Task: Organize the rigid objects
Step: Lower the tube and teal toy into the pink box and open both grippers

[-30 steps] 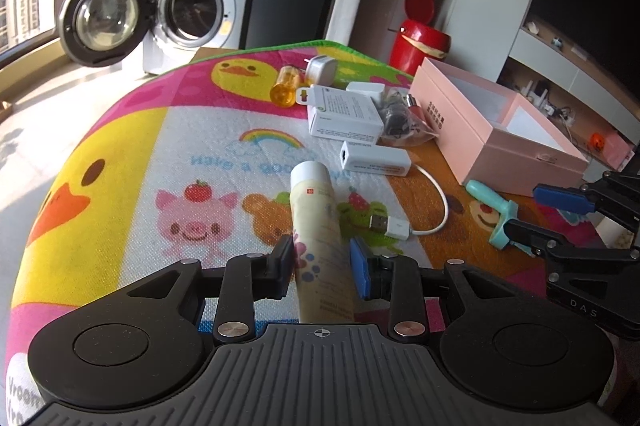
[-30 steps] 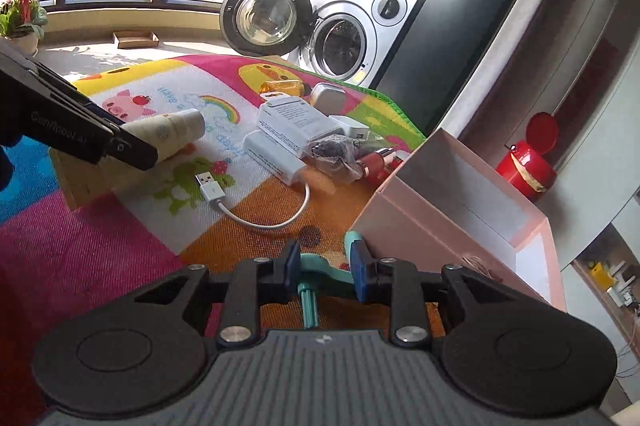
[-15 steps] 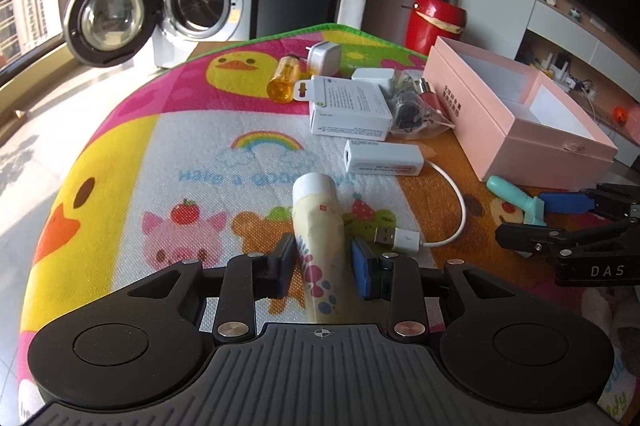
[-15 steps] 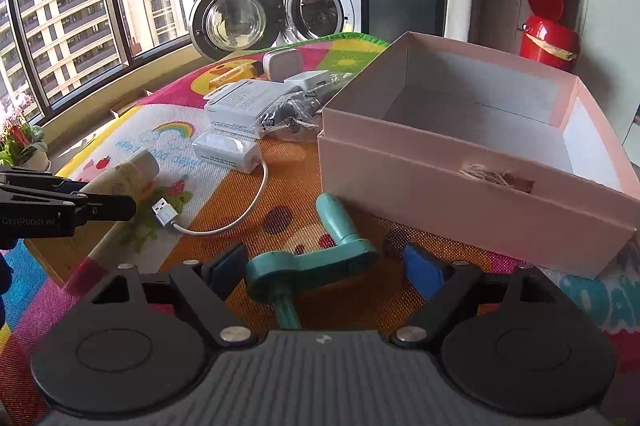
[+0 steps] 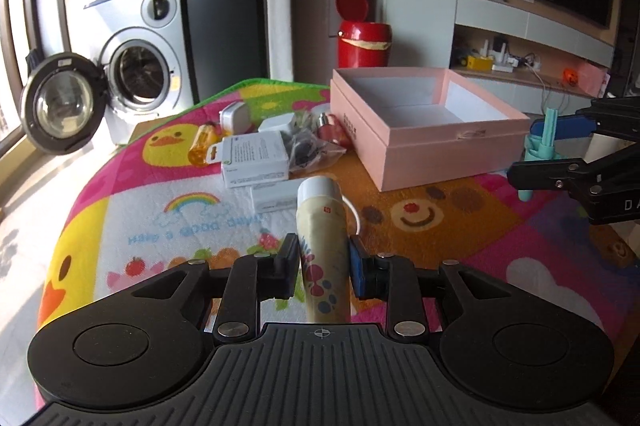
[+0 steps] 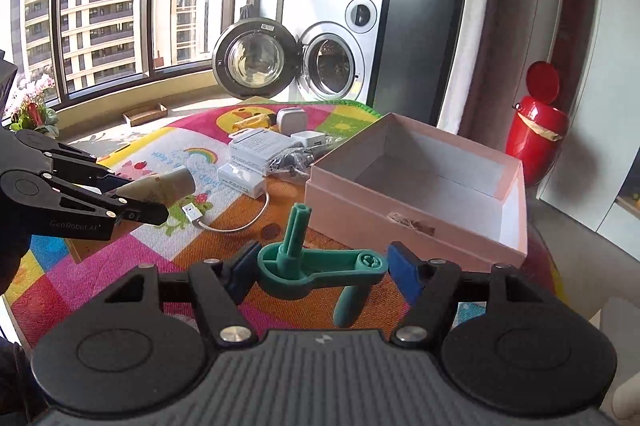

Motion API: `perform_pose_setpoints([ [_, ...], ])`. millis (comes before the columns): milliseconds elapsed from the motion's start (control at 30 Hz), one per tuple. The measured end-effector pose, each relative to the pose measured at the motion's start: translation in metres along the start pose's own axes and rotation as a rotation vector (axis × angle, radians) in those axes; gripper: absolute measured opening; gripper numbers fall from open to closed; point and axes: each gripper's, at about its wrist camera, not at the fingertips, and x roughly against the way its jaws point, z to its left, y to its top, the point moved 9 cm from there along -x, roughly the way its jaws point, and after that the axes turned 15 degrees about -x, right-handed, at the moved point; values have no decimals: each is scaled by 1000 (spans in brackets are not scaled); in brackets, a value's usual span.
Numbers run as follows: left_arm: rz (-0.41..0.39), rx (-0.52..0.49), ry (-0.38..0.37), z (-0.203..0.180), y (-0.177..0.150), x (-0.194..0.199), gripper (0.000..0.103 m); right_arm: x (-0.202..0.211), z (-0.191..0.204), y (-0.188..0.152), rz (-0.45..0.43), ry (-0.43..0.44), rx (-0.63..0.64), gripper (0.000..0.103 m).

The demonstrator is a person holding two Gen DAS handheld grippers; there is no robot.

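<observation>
Pink box (image 6: 416,222) sits bare inside, nothing packed! Left gripper (image 5: 323,264) pinches the cream tube (image 5: 323,226); right gripper (image 6: 322,268) clamps the teal crank handle (image 6: 320,266). Chargers (image 5: 256,157) wait on the mat.

A cream tube (image 5: 323,246) with a white cap and berry print is held off the mat, cap pointing forward. A teal plastic crank (image 6: 320,266) is held near the open pink box (image 6: 408,226), whose inside is white.
</observation>
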Motion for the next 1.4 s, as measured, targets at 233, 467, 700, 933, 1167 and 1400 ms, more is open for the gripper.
perform_pose_setpoints([
  [233,-243,26,-155,-6,148,-23,30,13,-42,85,-216,-130,-12,69],
  [467,-154,39,-181,-15,196,-133,30,-51,-87,119,-197,-227,-67,69],
  [700,0,93,-214,-19,163,-206,30,-109,-103,88,-91,-239,-77,69],
  [933,70,139,-242,-14,139,-226,30,-136,-102,61,6,-215,-84,70],
  [1167,-95,134,-210,4,156,-168,30,-109,-95,56,-37,-243,-86,80],
  [1400,-133,162,-131,46,105,-86,29,-52,-74,29,-72,-196,-73,86],
])
